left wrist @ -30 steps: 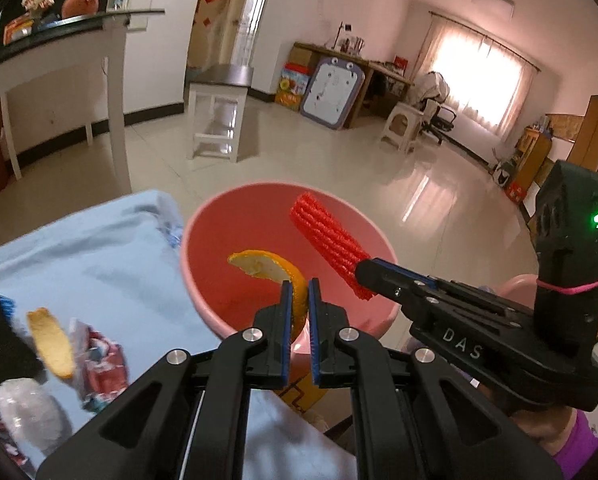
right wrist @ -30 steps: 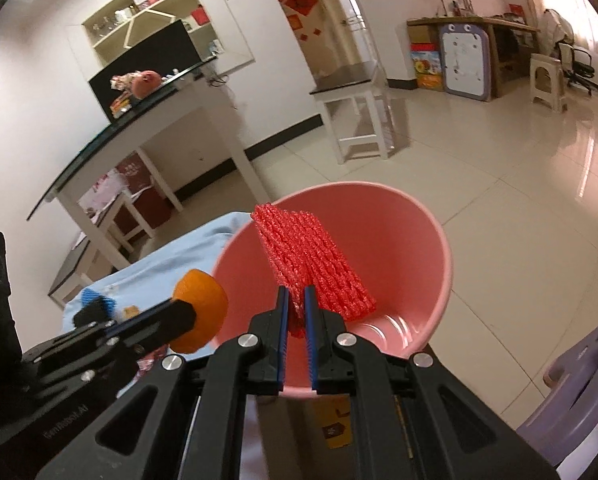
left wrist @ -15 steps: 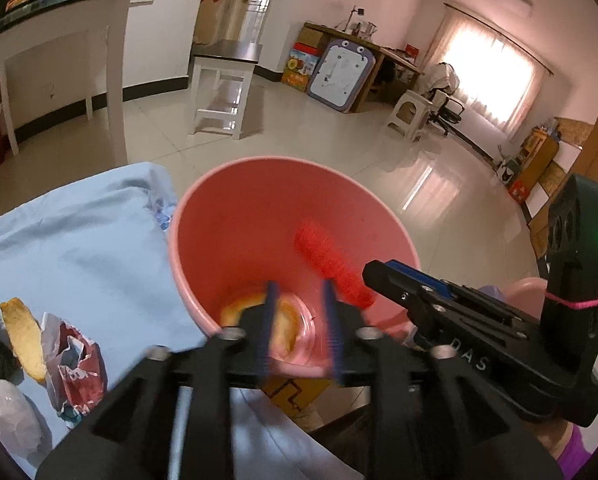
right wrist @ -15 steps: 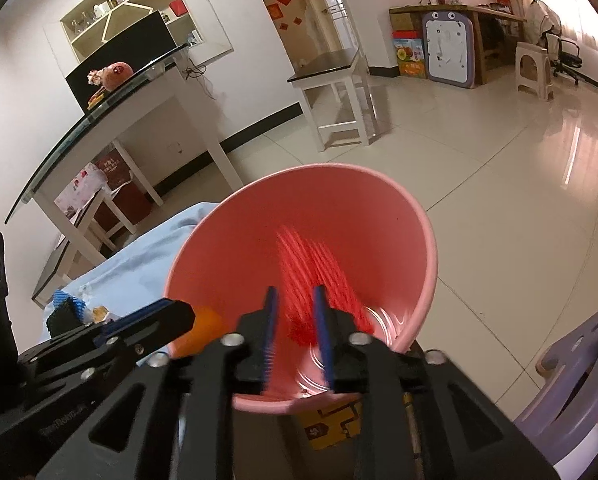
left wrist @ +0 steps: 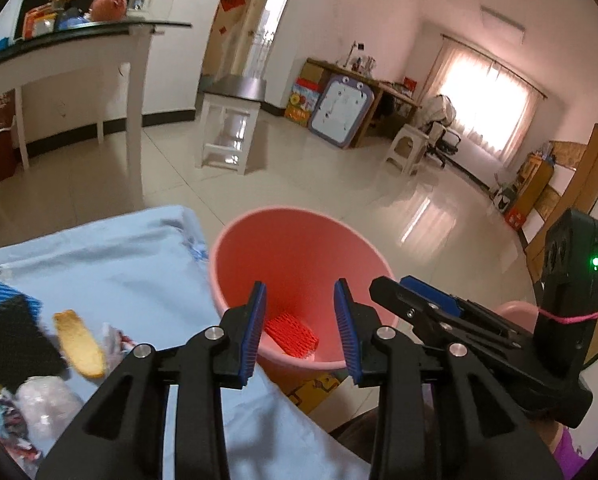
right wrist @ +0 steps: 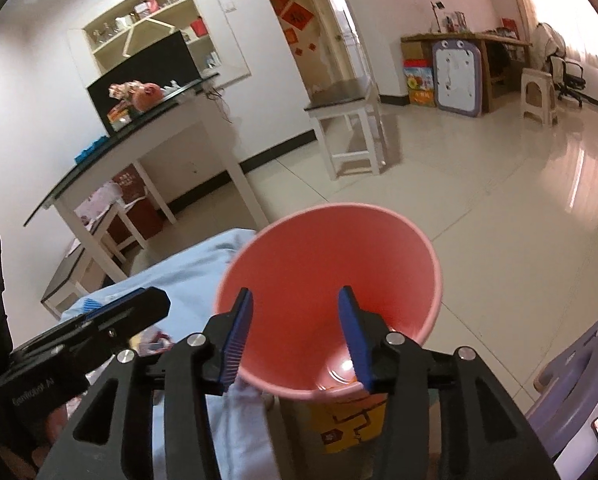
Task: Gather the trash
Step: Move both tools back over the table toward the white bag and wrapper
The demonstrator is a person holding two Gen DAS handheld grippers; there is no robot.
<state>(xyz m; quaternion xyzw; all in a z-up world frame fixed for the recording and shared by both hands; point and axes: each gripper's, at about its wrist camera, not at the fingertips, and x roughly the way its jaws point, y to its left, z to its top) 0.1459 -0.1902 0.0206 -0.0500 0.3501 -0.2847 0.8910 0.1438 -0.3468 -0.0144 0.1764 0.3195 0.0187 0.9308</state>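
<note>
A pink bin (left wrist: 299, 240) stands beside the table with the light blue cloth (left wrist: 111, 264). A red foam net (left wrist: 291, 332) lies at its bottom. My left gripper (left wrist: 301, 330) is open and empty over the bin's near rim. My right gripper (right wrist: 299, 336) is open and empty above the same bin (right wrist: 331, 264); it also shows in the left wrist view (left wrist: 415, 300). Left on the cloth lie an orange peel strip (left wrist: 79, 344), a crumpled wrapper (left wrist: 115, 340), a clear plastic wad (left wrist: 47, 404) and a black and blue sponge (left wrist: 11, 340).
A yellow carton (right wrist: 347, 420) sits under the bin. A purple plastic stool (right wrist: 571, 392) stands at the right. Beyond are tiled floor, a white stool (left wrist: 229, 136) and a glass-topped console table (left wrist: 71, 48).
Both grippers opened. The orange peel fell from the left one and the red foam net from the right one into the bin. Both grippers rose a little.
</note>
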